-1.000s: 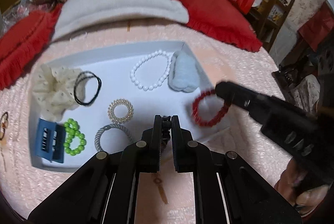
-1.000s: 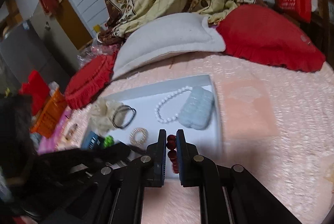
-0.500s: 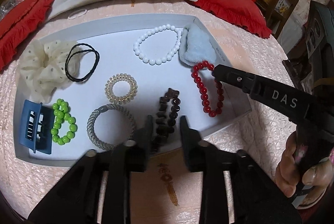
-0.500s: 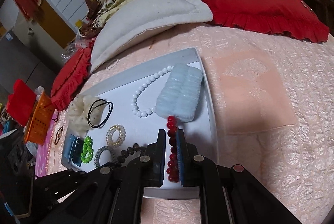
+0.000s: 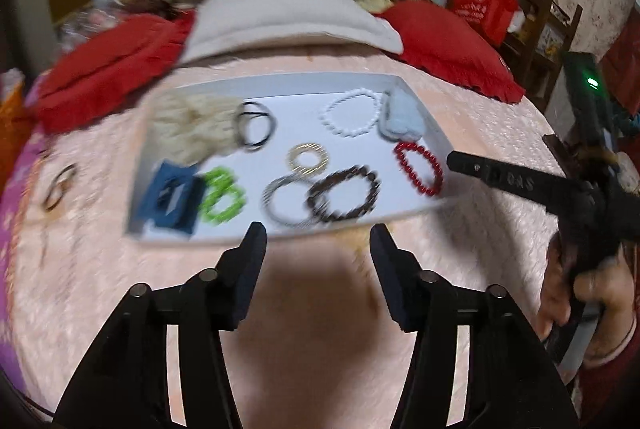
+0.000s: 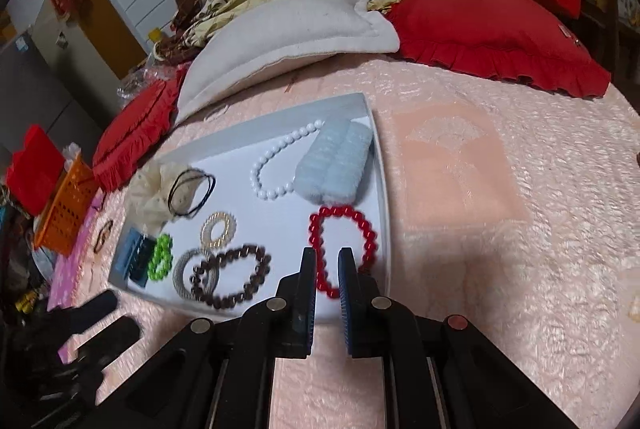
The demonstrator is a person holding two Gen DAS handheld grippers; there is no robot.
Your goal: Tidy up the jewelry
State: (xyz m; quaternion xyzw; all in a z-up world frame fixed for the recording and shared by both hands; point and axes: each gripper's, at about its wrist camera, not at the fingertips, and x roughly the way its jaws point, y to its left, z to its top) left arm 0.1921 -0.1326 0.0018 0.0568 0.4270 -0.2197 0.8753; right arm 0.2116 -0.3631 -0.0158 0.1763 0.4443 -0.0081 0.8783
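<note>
Bed (image 5: 460,289) scene: left tool (image 5: 318,243), jaws opening and empty, has dropped brown bracelet (image 5: 344,199) at tray's (image 5: 280,83) 6 o'clock; right tool (image 6: 326,271) clenched, apparently gripping red bracelet (image 6: 340,241).

Left wrist view smeared by motion: cream scrunchie (image 5: 192,131), blue clip (image 5: 170,195) and green bead bracelet (image 5: 222,195) lose their edges inside the tray (image 5: 280,85). Grey band (image 5: 286,203) and dark bead bracelet (image 5: 344,199) overlap; single beads hard to separate. Small ring-shaped thing (image 5: 58,187) on the bed beside the tray too blurred to identify. Person's hand (image 5: 580,293) cut by the right edge.

Right wrist view: right gripper (image 6: 327,261) fingers cover the near arc of the red bead bracelet (image 6: 352,217); contact with the pads unclear. Left gripper (image 6: 104,313) dark, partly out of frame.
</note>
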